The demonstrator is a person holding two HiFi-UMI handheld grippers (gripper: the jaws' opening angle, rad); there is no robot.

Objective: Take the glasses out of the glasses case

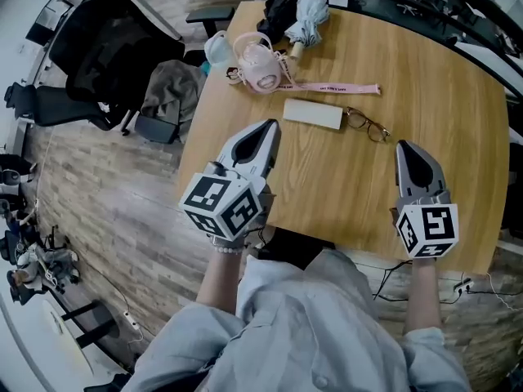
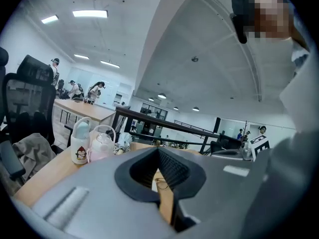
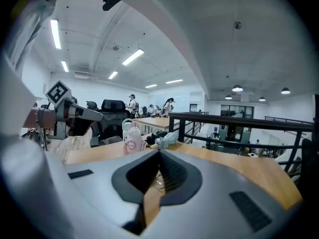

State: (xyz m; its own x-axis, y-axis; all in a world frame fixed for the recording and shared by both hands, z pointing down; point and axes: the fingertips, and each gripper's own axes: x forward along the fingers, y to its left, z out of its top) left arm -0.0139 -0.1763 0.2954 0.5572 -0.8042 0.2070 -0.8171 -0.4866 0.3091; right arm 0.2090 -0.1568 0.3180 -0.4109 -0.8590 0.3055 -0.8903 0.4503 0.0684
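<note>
Head view: both pairs of jaws are clenched on nothing, the left gripper [image 1: 272,126] and right gripper [image 1: 404,145] hanging over the table [image 1: 458,137]. Just beyond their tips, between the two, one pair of glasses [image 1: 366,126] lies out on the wood, just beside one shut white glasses case [image 1: 312,113]. Farther past the left jaws are two bottles, a pink bottle [image 1: 260,65] and a pale blue bottle [image 1: 217,49], one pink strap [image 1: 339,89] with print too small to read, and one folded umbrella [image 1: 307,16].

— What colour is the counter [image 1: 441,121]?
— Light wood grain. The glasses case [image 1: 312,113] is cream, and the glasses [image 1: 366,126] have dark frames.
— And the bottle [image 1: 263,65]?
— Pink, with a pink strap [image 1: 335,89].
— The tools?
— The left gripper [image 1: 272,126] and right gripper [image 1: 404,145] are grey. Their marker cubes [image 1: 222,202] carry black-and-white squares.
</note>
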